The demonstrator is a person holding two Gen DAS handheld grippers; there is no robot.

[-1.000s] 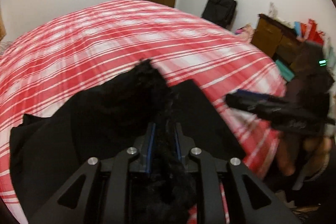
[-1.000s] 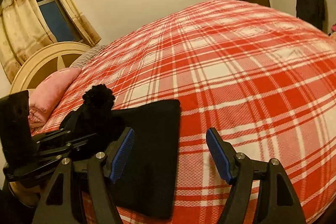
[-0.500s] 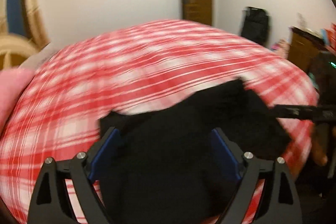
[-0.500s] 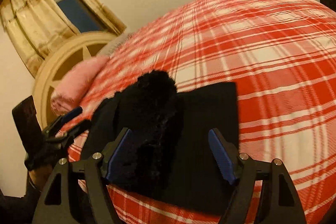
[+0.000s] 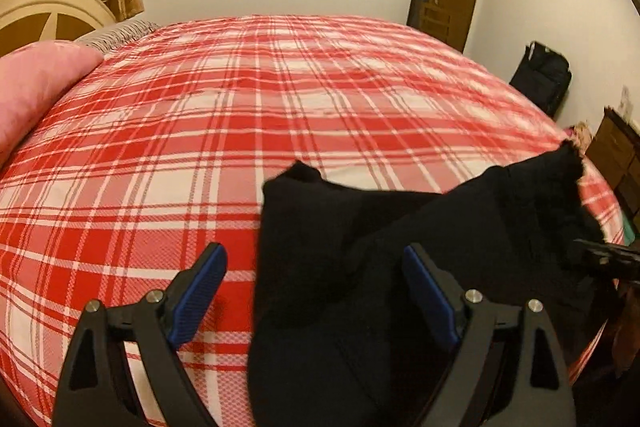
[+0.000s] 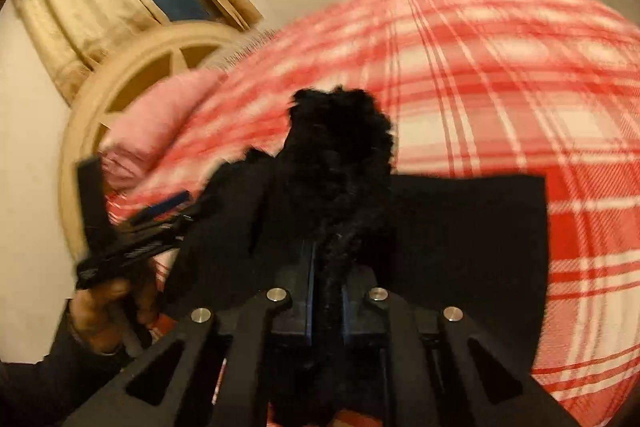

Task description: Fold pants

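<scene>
Now my black pants (image 5: 360, 267) lie bunched at the near edge of the red plaid bed (image 5: 240, 115); my right gripper (image 6: 326, 291) is clamped on their fuzzy hem, while my left gripper (image 5: 316, 291) gapes wide, empty, above them.

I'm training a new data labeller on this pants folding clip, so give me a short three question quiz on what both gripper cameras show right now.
1. True or false: the right gripper is shut on the black pants.
2. The left gripper is: A) open, B) shut on cloth, C) out of view.
3. Fill in: the pants lie on a red and white ______ bedspread.

Key: 1 true. 2 A. 3 plaid.
</scene>
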